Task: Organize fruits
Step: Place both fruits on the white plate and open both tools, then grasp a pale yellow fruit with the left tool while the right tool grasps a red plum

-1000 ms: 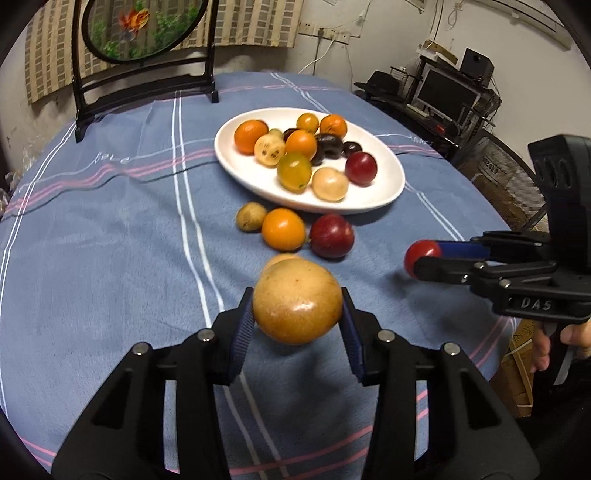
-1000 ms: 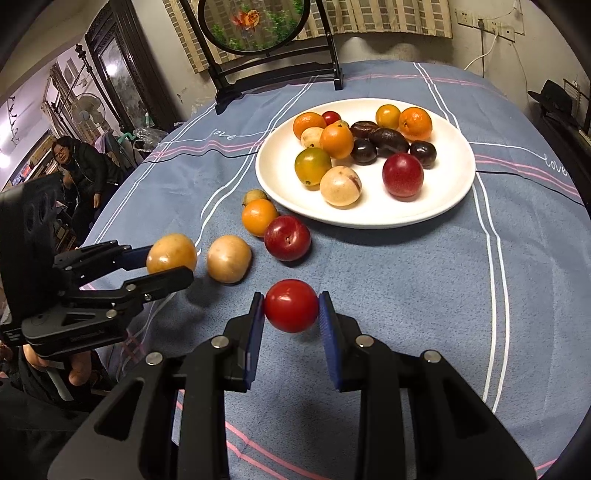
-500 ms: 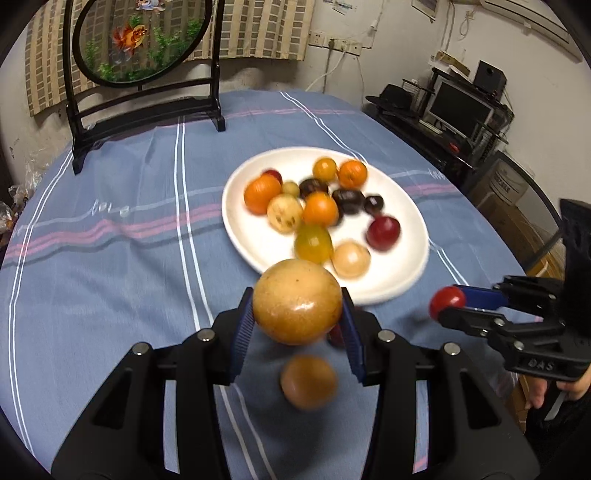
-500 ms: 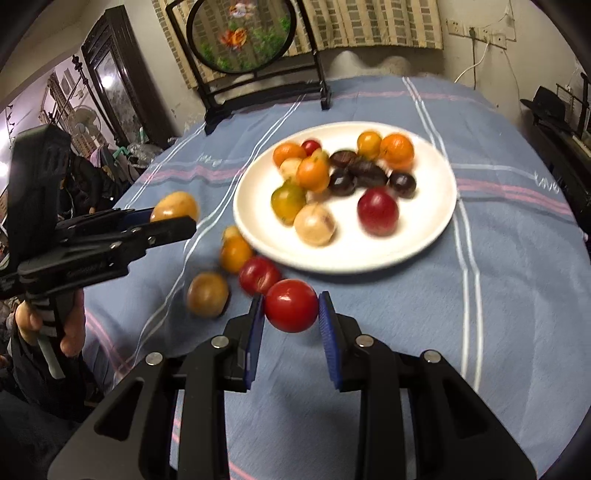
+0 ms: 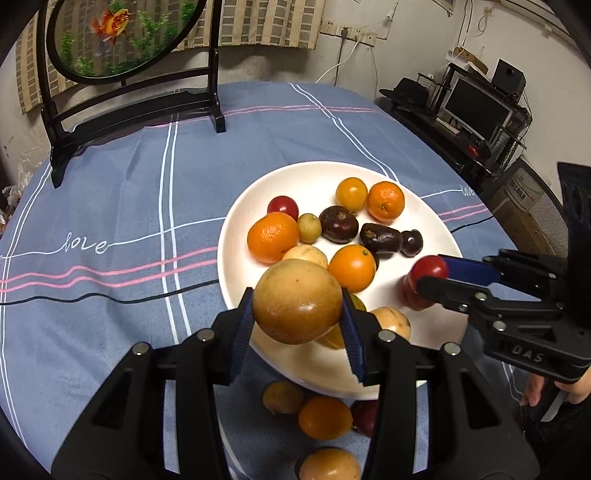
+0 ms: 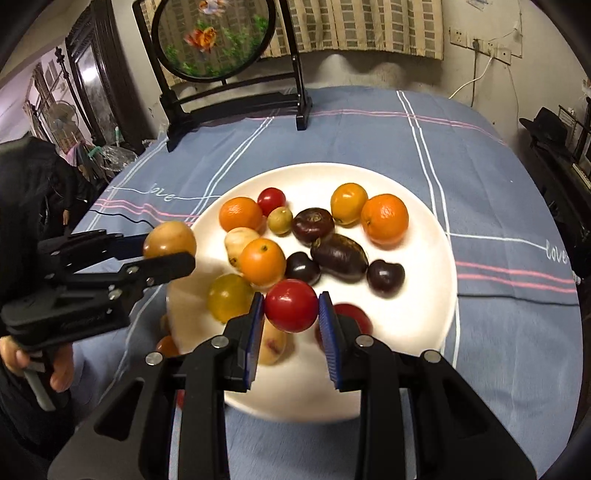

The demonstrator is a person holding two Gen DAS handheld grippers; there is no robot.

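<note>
My left gripper (image 5: 297,325) is shut on a large yellow-brown round fruit (image 5: 297,301) and holds it above the near left rim of the white plate (image 5: 251,199). My right gripper (image 6: 291,325) is shut on a small red tomato (image 6: 291,305) and holds it above the plate's near side (image 6: 417,314). The plate holds several oranges, dark plums, yellow and red fruits. Each gripper shows in the other's view: the right one (image 5: 432,273), the left one (image 6: 170,247).
Several loose fruits (image 5: 325,417) lie on the blue striped tablecloth (image 5: 110,206) in front of the plate, under my left gripper. A black stand with a round goldfish panel (image 5: 122,33) stands at the table's far left. Shelves with electronics (image 5: 476,107) stand beyond the right edge.
Both grippers have moved forward and up with their fruits, from the near tablecloth to above the plate's near edge. The loose fruits now lie below and behind the fingers.
</note>
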